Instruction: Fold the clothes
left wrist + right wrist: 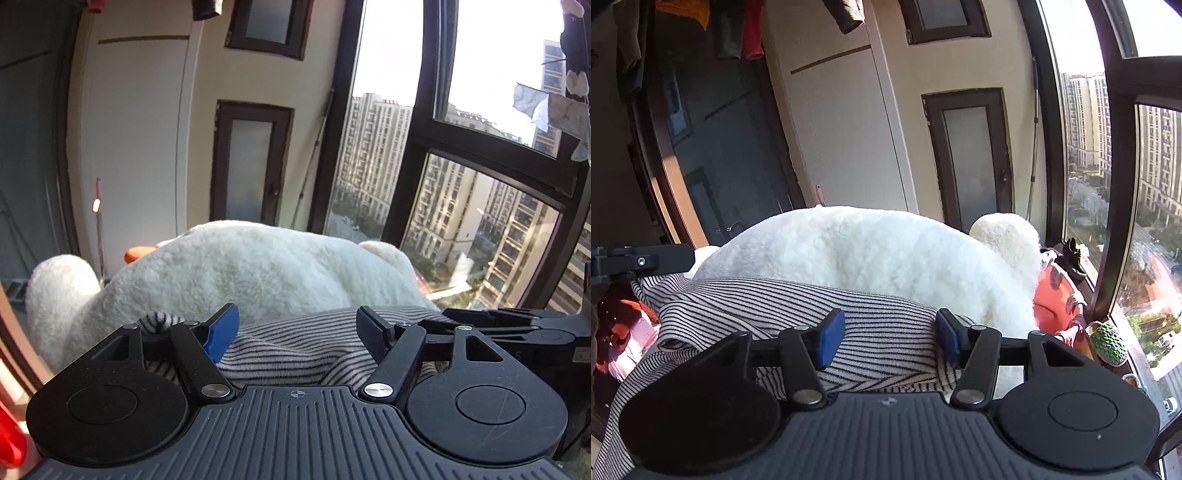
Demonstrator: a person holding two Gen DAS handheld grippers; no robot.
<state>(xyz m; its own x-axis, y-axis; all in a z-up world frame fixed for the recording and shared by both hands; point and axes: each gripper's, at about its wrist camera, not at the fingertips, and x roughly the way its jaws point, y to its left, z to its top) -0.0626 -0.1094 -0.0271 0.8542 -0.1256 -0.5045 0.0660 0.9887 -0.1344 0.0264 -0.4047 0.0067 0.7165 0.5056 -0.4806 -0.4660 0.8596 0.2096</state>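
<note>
Our left gripper point(297, 334) has its jaws spread wide, one finger with a blue pad point(221, 332) and the other black. Between and just below them lies the striped garment point(291, 350), white with thin dark lines, rumpled into soft folds; whether either pad touches it we cannot tell. Straight ahead past the fingertips rises a big white plush toy point(229, 273), its fleecy bulk filling the middle ground. An orange object point(138, 253) peeks from behind it, beyond the blue-padded finger. Outside the black finger we see part of our right gripper point(517, 325), near ours. Farther ahead on that side stands a dark-framed window point(417, 140) with apartment towers point(373, 147) outside.
</note>
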